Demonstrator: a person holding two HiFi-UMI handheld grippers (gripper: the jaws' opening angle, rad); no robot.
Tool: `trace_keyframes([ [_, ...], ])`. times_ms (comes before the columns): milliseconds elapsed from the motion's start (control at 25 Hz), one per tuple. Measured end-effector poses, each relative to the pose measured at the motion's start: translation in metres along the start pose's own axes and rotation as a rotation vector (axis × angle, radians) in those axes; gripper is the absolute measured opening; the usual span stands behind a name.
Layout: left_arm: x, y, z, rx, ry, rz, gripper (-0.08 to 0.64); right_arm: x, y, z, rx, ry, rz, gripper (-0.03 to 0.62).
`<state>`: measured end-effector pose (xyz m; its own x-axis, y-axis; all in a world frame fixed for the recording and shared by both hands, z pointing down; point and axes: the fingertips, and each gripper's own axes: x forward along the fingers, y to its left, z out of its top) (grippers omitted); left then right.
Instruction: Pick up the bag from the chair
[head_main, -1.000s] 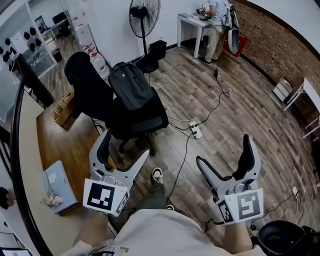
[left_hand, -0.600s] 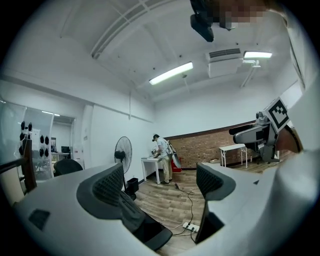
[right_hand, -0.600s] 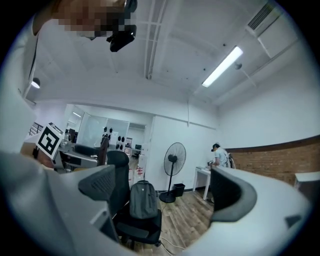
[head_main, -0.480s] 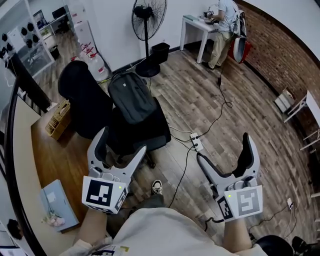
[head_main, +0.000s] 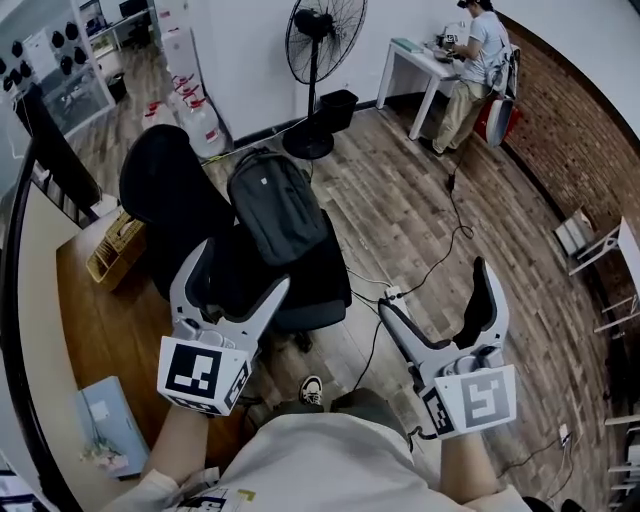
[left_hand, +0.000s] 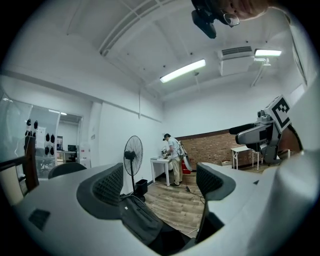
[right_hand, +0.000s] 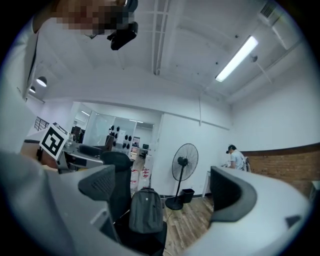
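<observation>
A dark grey backpack (head_main: 277, 203) leans upright against the back of a black office chair (head_main: 175, 205). The bag shows in the right gripper view (right_hand: 146, 211) and low between the jaws in the left gripper view (left_hand: 142, 220). My left gripper (head_main: 232, 270) hangs open just in front of the chair seat, short of the bag, with nothing between its jaws. My right gripper (head_main: 435, 290) is open and empty too, out over the floor to the right of the chair.
A standing fan (head_main: 325, 45) and a black bin (head_main: 339, 108) are behind the chair. A person (head_main: 478, 52) works at a white table (head_main: 418, 62) at the back. A power strip and cables (head_main: 392, 294) lie on the wooden floor. A wooden desk (head_main: 110, 310) is on the left.
Chair and bag have come closer and lower in the head view as I stepped forward. Both grippers stay open, the left one now right at the chair seat.
</observation>
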<state>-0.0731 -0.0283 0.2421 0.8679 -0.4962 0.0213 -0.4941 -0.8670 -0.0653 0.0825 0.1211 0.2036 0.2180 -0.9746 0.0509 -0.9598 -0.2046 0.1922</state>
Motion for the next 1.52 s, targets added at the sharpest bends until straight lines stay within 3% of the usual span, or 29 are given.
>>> trace_keyframes([
  [400, 0.035, 0.051, -0.019, -0.005, 0.032, 0.079, 0.436, 0.079, -0.012, -0.024, 0.008, 0.035, 0.061, 0.592],
  [800, 0.109, 0.087, -0.03, -0.001, 0.056, 0.192, 0.436, 0.196, -0.045, -0.04, 0.029, 0.019, 0.202, 0.592],
  [1120, 0.182, 0.12, -0.032, -0.011, 0.115, 0.349, 0.436, 0.304, -0.083, -0.05, 0.034, 0.036, 0.367, 0.592],
  [1320, 0.215, 0.135, -0.027, -0.003, 0.132, 0.478, 0.436, 0.369, -0.096, -0.056, 0.149, 0.051, 0.547, 0.592],
  [1520, 0.236, 0.136, -0.032, -0.013, 0.174, 0.576, 0.436, 0.413, -0.107, -0.061, 0.119, 0.042, 0.649, 0.592],
])
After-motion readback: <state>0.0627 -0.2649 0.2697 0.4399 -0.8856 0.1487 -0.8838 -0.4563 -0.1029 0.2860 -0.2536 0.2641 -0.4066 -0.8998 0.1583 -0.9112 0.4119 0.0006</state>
